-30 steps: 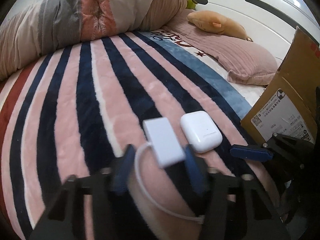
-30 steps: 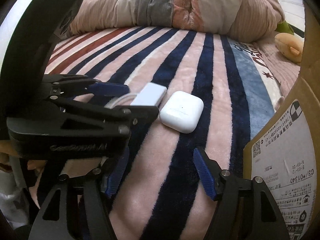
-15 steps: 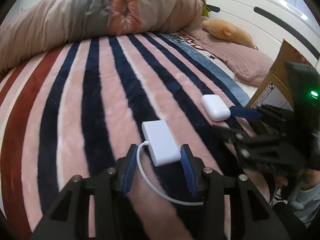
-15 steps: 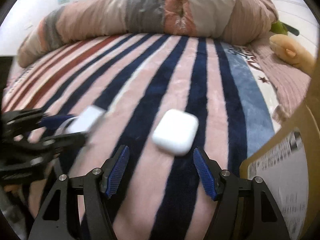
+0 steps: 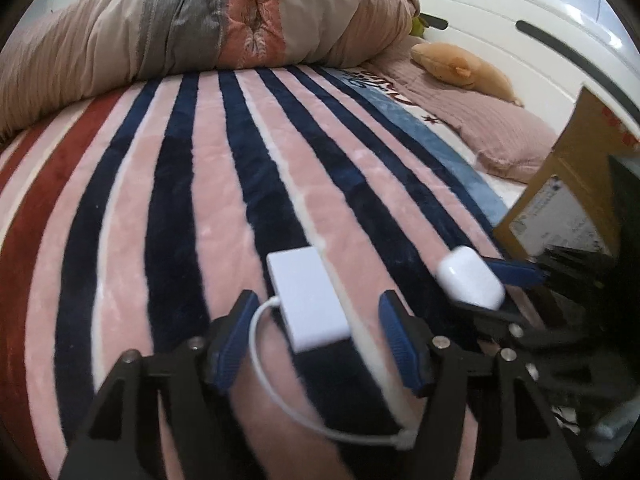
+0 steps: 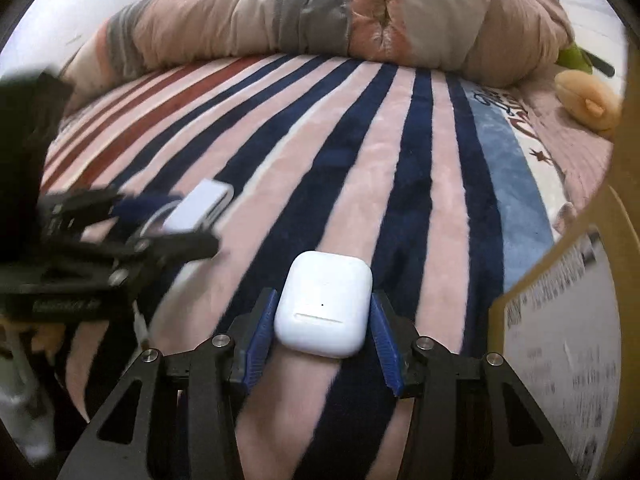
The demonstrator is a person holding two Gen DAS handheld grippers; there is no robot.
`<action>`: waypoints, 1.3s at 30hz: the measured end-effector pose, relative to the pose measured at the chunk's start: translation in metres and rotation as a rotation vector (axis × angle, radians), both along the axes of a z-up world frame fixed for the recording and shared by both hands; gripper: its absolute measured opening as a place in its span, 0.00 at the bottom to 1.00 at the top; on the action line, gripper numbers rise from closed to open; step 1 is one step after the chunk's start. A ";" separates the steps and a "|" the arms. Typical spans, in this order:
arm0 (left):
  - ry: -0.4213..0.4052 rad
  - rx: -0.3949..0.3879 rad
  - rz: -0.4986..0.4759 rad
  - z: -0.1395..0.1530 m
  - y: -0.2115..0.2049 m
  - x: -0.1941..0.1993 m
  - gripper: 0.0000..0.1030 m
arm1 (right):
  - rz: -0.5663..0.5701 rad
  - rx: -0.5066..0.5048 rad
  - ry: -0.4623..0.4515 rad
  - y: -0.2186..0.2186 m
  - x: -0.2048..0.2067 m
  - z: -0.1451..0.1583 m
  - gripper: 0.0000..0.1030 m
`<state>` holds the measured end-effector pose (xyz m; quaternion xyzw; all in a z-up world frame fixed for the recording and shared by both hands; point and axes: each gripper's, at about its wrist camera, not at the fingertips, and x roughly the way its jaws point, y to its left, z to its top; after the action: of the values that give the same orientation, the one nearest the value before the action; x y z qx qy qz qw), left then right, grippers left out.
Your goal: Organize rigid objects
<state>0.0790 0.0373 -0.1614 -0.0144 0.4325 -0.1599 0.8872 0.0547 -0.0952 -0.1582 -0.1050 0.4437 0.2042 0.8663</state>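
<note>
Broadly, a striped blanket (image 5: 192, 184) in pink, navy and red is covering the bed, with a bunched quilt (image 6: 320, 16) lying along its far edge. A cardboard box (image 6: 560, 320) bearing a printed label is standing at the right side, and a tan plush toy (image 5: 460, 66) is resting on a pink pillow (image 5: 492, 136) beyond it. The right gripper (image 6: 322, 322) is sitting low over the blanket, its blue pads (image 6: 260, 332) standing just beside the two sides of the white earbud case (image 6: 324, 308); whether they are pressing on it cannot be told. The left gripper (image 5: 314, 334) is spreading its fingers wide around the white adapter (image 5: 306, 298), with clear gaps on both sides. Both items are lying flat on the blanket, the case to the right of the adapter and apart from it. The adapter's thin white cable (image 5: 280, 388) is looping back toward the left gripper's body.
</note>
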 end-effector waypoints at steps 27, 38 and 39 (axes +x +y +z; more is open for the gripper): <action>-0.298 0.053 0.050 0.160 -0.008 -0.078 0.38 | 0.031 0.197 -0.339 -0.034 -0.088 0.159 0.23; -0.269 0.109 0.095 0.159 -0.009 -0.079 0.38 | 0.132 0.147 -0.222 -0.029 -0.081 0.135 0.10; -0.258 0.108 0.097 0.154 -0.004 -0.079 0.38 | 0.150 0.139 -0.202 -0.025 -0.080 0.130 0.10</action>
<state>0.0004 0.0336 -0.0071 0.0332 0.3216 -0.0938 0.9416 -0.0255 -0.1198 -0.0284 -0.0978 0.3301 0.2870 0.8940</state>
